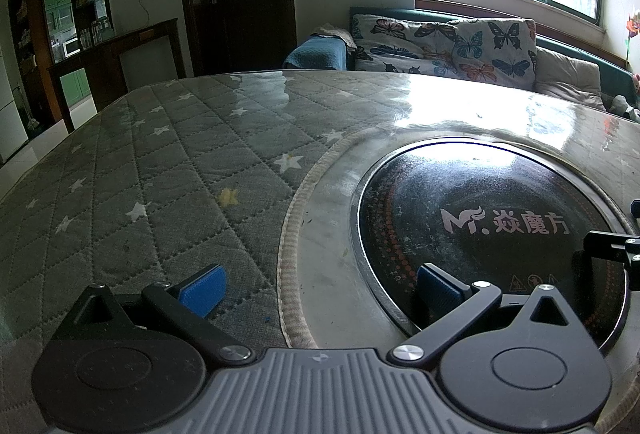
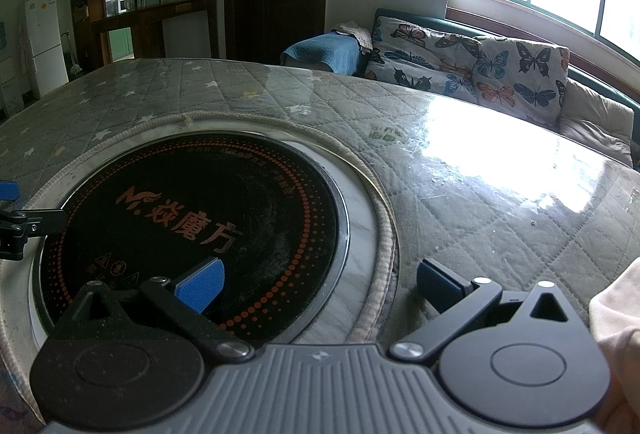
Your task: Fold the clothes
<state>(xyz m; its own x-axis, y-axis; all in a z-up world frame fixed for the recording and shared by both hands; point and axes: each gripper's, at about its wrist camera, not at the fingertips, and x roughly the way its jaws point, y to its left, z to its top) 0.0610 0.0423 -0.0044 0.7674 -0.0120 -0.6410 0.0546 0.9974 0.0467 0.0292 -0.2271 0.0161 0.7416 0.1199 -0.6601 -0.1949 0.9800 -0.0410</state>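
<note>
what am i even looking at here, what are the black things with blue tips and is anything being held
Each picture comes from a camera mounted on a hand-held gripper, looking out along its two fingers. The first shows the left gripper, the second the right gripper. The blue pads are the fingertips. Both stand wide open and hold nothing. Below is a table with a quilted star-print cover under a shiny sheet, and a round black cooktop set in the middle. A pale piece of fabric shows at the right edge, possibly the clothing to fold.

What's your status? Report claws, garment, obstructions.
Left claw open, empty. Right claw open, empty. Pale peach cloth at right edge, ungrasped. Round black induction hob set in table ahead.
</note>
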